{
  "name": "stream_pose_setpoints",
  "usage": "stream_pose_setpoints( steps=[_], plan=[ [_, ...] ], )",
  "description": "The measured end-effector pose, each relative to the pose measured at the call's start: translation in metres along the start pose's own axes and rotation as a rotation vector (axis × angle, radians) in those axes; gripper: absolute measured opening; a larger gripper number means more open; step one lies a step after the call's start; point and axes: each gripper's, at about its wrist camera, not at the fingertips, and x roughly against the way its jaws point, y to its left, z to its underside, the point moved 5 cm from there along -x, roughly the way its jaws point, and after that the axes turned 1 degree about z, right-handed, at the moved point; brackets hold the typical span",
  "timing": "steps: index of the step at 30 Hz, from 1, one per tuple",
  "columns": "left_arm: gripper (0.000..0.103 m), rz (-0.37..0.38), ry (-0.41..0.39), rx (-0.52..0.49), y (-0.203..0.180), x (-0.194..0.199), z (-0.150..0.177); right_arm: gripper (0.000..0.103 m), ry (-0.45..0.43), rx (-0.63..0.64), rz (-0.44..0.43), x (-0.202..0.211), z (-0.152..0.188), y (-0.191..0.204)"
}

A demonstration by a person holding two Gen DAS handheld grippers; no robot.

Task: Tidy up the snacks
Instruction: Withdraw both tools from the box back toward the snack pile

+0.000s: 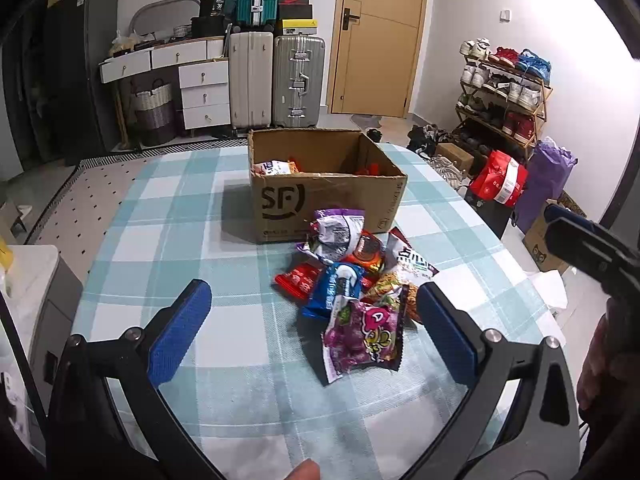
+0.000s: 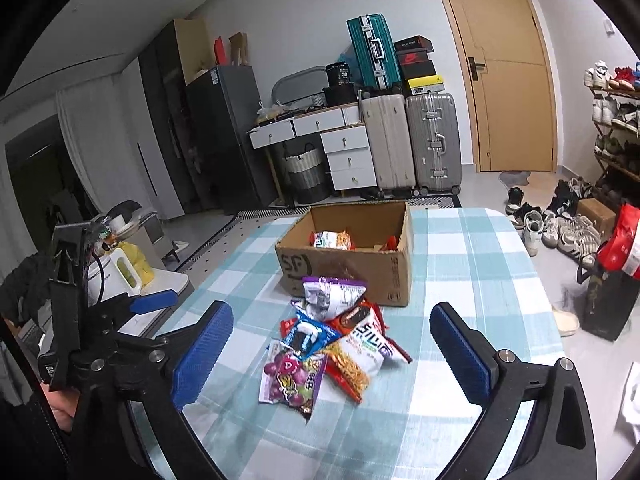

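Item: both my blue-padded grippers, left (image 1: 314, 322) and right (image 2: 330, 354), jaws spread wide, nothing between the pads.
Contents ahead: heap of crinkly foil snack packets (image 2: 336, 340) on the teal-and-white checked tablecloth (image 2: 472, 264), purple grape-candy bag (image 1: 362, 340) nearest; at twelve o'clock, touching the heap, open brown cardboard box (image 1: 320, 200) printed "SF", a few packets inside.

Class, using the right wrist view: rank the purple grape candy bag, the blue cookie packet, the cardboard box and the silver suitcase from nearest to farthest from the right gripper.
1. Purple grape candy bag: front of the snack pile, just ahead of the open right gripper.
2. Blue cookie packet: right behind it in the pile.
3. Cardboard box: beyond the pile, on the table.
4. Silver suitcase: against the back wall.
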Motion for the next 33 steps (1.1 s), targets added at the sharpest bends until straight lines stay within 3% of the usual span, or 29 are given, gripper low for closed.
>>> stream_pose_setpoints(
  steps=[17,33],
  plan=[
    [0.102,0.04,0.12,0.039,-0.003,-0.061,0.047,0.101,0.053,-0.053,-0.009,-0.017,0.039,-0.019],
    [0.102,0.1,0.188,0.046,-0.01,-0.118,0.056,0.101,0.103,-0.099,-0.009,-0.042,0.064,-0.039]
  ],
)
